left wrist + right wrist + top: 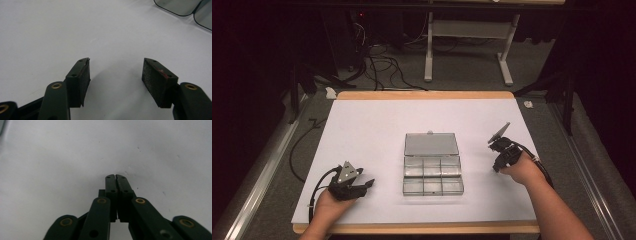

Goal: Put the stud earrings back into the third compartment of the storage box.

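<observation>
Compartment box [432,163] open on white mat [372,125], grippers either side

Table: a white sheet [377,130] covers a wood-edged tabletop [422,95].
Floor: grey carpet [472,65], with black cables [382,65] trailing across it behind the table.
Furniture: a white-legged table frame [467,45] stands at the back.
Left side: a metal rail [262,165] runs along the floor.
Light: the table is lit; the surroundings are dark.
</observation>
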The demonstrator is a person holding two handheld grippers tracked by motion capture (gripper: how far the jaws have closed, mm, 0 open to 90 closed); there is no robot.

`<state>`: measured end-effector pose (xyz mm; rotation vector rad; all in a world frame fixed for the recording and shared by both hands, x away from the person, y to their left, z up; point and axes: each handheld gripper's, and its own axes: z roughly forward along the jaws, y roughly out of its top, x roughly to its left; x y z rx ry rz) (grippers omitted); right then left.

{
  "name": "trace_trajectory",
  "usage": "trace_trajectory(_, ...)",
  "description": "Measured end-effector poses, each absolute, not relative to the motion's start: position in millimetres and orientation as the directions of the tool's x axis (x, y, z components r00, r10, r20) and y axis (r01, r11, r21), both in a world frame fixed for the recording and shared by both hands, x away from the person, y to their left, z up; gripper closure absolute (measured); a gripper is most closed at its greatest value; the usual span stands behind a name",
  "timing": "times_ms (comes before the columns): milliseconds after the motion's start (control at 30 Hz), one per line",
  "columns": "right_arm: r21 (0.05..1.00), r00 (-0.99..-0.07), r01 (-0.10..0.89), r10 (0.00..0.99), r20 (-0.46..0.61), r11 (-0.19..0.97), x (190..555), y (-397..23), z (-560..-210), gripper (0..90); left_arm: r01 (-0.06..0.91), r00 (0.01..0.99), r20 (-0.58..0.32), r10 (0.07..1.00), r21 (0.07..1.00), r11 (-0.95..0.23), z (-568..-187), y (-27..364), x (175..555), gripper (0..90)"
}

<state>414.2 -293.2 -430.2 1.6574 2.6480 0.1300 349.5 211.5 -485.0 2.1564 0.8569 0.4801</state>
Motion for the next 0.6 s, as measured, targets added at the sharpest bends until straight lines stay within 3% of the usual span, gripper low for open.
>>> trace_trajectory(100, 0.086, -0.440, 0.897, 0.897, 0.052, 0.435, 413.5, -293.5, -427.8, 89.7, 0.425, 0.706, 0.063, 0.706, 0.759, -0.493, -484.8, 211.6, 349.6, 39.9)
trace_trajectory(333, 0.094, -0.408, 0.910, 0.912, 0.035, 0.404, 413.9, -293.6, -430.4, 79.7, 0.423, 0.705, 0.065, 0.706, 0.761, -0.492, -485.0, 211.4, 349.4, 39.9)
trace_trajectory(600, 0.075, -0.429, 0.902, 0.903, 0.036, 0.425, 414.2, -290.3, -433.1, 85.9, 0.425, 0.705, 0.063, 0.706, 0.759, -0.493, -484.9, 211.6, 349.6, 40.0)
